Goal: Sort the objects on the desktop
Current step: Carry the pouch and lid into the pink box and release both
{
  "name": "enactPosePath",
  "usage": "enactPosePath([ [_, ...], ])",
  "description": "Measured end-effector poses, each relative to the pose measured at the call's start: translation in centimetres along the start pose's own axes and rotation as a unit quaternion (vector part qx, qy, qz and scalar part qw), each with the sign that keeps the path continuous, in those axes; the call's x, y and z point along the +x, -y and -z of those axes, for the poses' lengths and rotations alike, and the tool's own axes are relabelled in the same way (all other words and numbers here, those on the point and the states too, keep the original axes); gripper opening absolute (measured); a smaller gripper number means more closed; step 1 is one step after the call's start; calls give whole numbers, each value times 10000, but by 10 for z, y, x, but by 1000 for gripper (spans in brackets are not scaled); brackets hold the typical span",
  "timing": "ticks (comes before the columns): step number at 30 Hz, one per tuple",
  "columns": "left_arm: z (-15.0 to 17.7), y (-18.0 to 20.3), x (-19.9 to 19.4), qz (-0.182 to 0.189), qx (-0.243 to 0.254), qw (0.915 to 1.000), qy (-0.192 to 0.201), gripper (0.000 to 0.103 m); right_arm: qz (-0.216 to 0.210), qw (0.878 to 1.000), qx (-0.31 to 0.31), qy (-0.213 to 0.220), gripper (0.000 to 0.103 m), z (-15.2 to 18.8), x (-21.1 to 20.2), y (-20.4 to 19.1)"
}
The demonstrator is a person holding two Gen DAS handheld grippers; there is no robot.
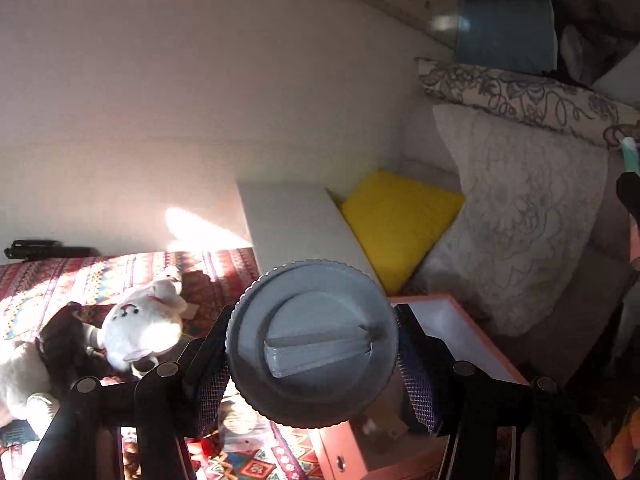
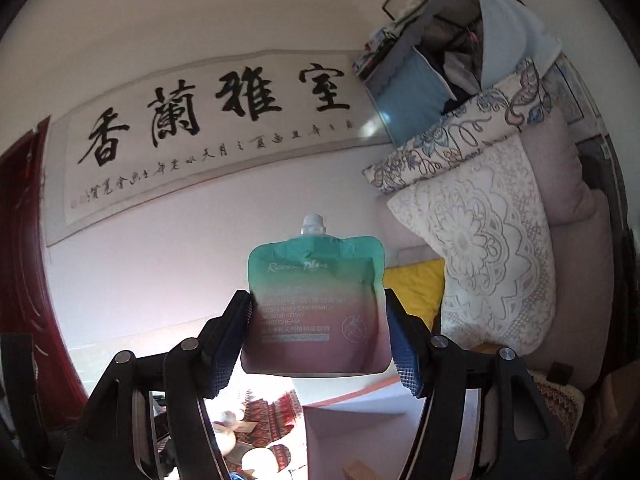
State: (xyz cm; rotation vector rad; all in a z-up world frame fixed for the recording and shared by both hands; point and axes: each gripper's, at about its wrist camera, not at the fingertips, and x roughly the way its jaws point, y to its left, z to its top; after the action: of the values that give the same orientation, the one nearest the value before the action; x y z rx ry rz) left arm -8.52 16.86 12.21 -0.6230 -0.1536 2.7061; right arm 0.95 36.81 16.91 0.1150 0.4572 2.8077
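A round grey ridged lid [image 1: 312, 344] with a raised bar handle fills the middle of the left wrist view, and my left gripper [image 1: 312, 354] is shut on its two sides, holding it above an orange box [image 1: 452, 320]. In the right wrist view my right gripper [image 2: 318, 330] is shut on a green-to-pink hand cream pouch [image 2: 316, 304] with a clear spout on top, held upright and raised in the air. A bit of the same pouch [image 1: 629, 152] shows at the right edge of the left wrist view.
A patterned cloth [image 1: 120, 272] carries white plush toys [image 1: 140, 328]. A white board [image 1: 296, 220] and a yellow cushion [image 1: 396, 224] lean behind the orange box [image 2: 360, 412]. Stacked pillows [image 2: 480, 240] rise on the right. A calligraphy scroll [image 2: 208, 136] hangs on the wall.
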Motion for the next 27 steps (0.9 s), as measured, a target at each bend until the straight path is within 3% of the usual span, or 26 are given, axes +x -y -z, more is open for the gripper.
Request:
enactPosePath([
  [9,-6,62,84,697,98,9965,-455,63,550,9954,532,-572,68,35,60,81],
  [17,12,96,153,1294,-259,9837,-1223,64,519,9865,930,-1245,68,64,108,139],
  [20,16,93,166,1366,-644,9787,-1387,82,134,9787,1353,-1540,75,77,125,162],
  [22,17,91,168,1238,-768,9805,-1316,94,100,9718,1687,-1647,103,85,132,177],
  [27,18,89,164,1095,-779,9843,-1147,100,327,9707,1793,-1565,103,87,132,190],
])
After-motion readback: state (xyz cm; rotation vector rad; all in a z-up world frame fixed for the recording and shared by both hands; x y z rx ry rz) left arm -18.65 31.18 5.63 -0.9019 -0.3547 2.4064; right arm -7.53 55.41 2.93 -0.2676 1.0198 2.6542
